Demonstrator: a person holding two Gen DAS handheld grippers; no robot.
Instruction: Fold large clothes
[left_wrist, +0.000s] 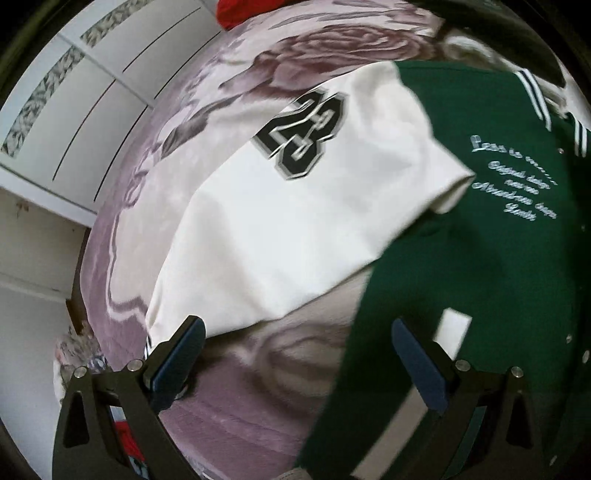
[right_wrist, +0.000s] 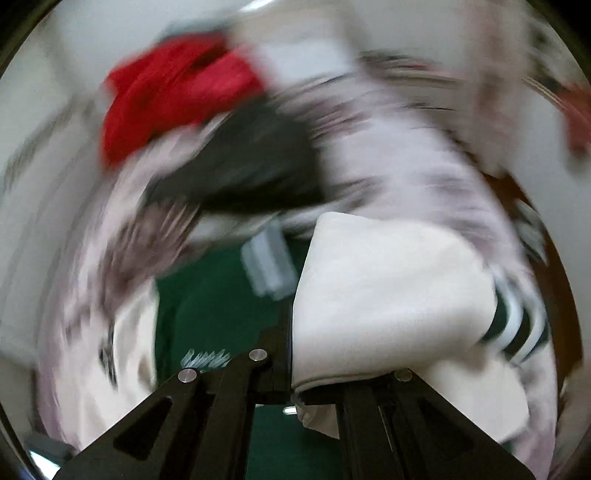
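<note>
A green varsity jacket (left_wrist: 491, 258) with cream sleeves lies on a bed with a pink rose-print cover (left_wrist: 229, 424). One cream sleeve (left_wrist: 295, 221) with a black "23" lies spread to the left of the green body. My left gripper (left_wrist: 295, 354) is open and empty above the cover, between that sleeve's cuff and the jacket's hem. In the blurred right wrist view, my right gripper (right_wrist: 291, 354) is shut on the other cream sleeve (right_wrist: 388, 288), whose striped cuff (right_wrist: 517, 328) hangs to the right. The green body (right_wrist: 214, 295) lies below.
A red garment (right_wrist: 166, 96) and a dark garment (right_wrist: 251, 162) lie at the far end of the bed. White wardrobe doors (left_wrist: 74, 92) stand beyond the bed's left edge. The right wrist view is heavily motion-blurred.
</note>
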